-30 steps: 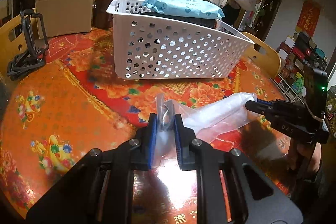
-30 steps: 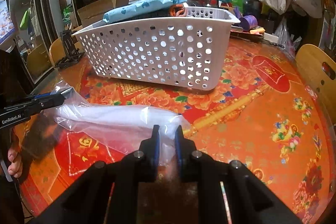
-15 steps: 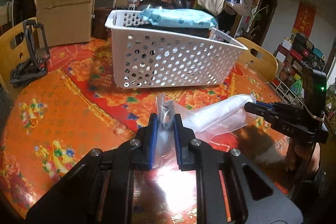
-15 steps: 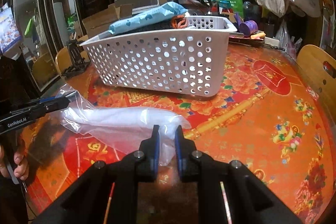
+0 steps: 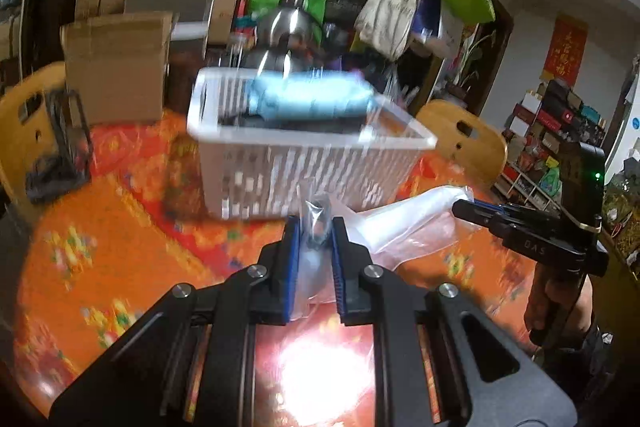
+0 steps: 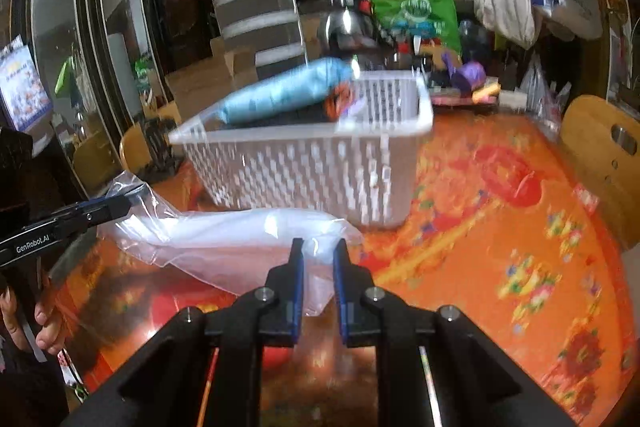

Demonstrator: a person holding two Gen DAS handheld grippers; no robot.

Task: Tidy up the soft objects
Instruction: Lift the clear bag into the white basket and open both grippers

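At frame centre: clear plastic bag (image 6: 240,239) stretched between both tools, below white perforated basket (image 6: 320,163).
Left gripper (image 5: 314,227): pinching one bag end.
Right gripper (image 6: 318,247): clamping the other end, likely keeping it taut for loading.

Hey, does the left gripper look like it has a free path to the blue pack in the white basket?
Probably not yet. The left gripper is shut on the clear plastic bag, which the right gripper holds too. The blue pack lies open atop the white basket.
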